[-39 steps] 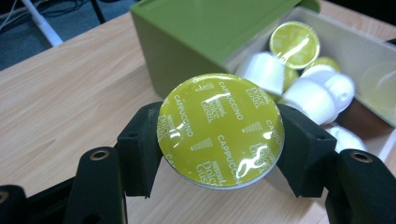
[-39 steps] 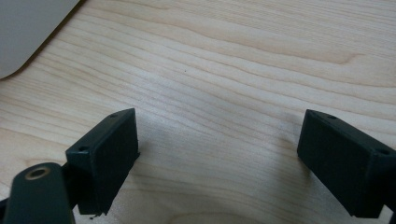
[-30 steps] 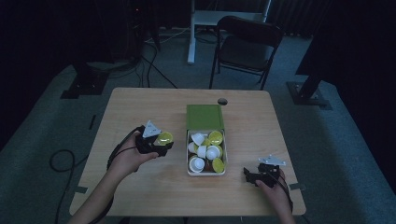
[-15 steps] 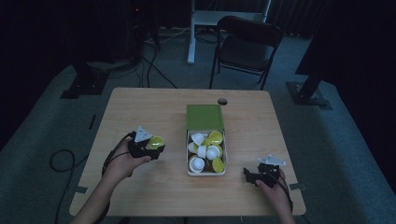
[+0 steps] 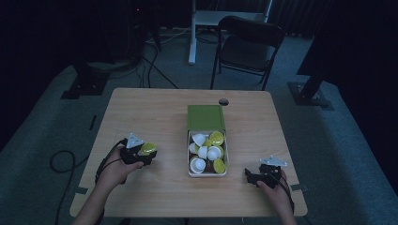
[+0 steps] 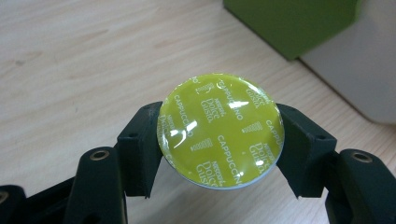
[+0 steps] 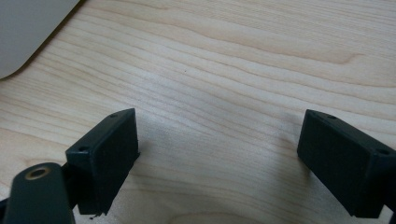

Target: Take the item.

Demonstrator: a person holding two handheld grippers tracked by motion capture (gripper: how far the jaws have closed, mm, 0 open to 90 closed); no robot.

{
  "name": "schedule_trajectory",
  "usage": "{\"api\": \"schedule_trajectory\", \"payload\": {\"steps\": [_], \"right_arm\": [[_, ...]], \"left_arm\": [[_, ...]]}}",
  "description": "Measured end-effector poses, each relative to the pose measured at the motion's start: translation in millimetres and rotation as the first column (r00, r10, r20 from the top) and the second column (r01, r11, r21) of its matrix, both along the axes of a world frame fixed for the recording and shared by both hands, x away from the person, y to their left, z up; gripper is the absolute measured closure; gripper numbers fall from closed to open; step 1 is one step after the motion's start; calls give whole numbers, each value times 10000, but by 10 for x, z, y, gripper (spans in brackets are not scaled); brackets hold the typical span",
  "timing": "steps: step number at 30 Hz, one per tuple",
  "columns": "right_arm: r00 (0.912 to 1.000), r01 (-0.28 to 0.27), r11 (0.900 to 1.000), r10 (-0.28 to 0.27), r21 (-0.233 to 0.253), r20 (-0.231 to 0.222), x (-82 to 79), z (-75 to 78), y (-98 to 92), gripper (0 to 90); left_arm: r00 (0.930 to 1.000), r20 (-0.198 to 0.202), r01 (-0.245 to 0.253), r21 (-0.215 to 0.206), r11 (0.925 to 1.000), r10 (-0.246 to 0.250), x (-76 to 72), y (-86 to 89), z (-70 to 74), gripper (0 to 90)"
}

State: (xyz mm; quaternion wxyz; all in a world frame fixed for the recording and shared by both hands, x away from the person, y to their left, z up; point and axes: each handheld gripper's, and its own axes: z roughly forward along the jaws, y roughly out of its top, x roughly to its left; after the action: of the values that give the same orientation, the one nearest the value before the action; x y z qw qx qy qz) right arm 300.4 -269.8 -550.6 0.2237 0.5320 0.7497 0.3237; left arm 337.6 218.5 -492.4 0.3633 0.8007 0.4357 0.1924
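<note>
Left tongs clamped on a green capsule; right tongs spread with nothing between them.

We note the left gripper [image 6: 219,154] gripping a capsule [image 6: 220,129] by its rim, one jaw on each side, the glossy lime-green foil lid facing the camera and printed with "CAPPUCCINO". In the high view we see the left gripper [image 5: 143,153] over the left part of the table [image 5: 141,112], the capsule [image 5: 149,148] at its tip, well to the left of the box [image 5: 207,174]. That white box, with its green lid [image 5: 205,117] folded back, holds a jumble of white and green capsules. We find the right gripper [image 7: 217,158] with jaws wide apart, bare wood between them; in the high view the right gripper [image 5: 253,177] lies low on the table, just right of the box's near corner.
</note>
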Motion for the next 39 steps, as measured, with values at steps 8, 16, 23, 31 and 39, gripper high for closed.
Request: {"api": "schedule_trajectory", "payload": {"steps": [8,16,23,31,39], "right_arm": [[10000,1,10000,-1,0,1,0,0,0,119],[10000,2,10000,-2,1,-1,0,0,0,119],[10000,1,10000,-1,1,-2,0,0,0,119],[10000,0,10000,0,0,0,0,0,0,119],[10000,2,10000,-2,1,-2,0,0,0,119]], "left_arm": [[9998,50,-178,-74,9998,179,-80,95,-77,380],[9995,31,-308,-76,9995,308,-111,164,-133,379],[9992,-69,-387,26,9992,388,-132,217,-196,379],[9988,-95,-471,68,9989,472,-136,265,-257,379],[9989,-133,-450,82,9990,451,-133,289,-315,379]]}}
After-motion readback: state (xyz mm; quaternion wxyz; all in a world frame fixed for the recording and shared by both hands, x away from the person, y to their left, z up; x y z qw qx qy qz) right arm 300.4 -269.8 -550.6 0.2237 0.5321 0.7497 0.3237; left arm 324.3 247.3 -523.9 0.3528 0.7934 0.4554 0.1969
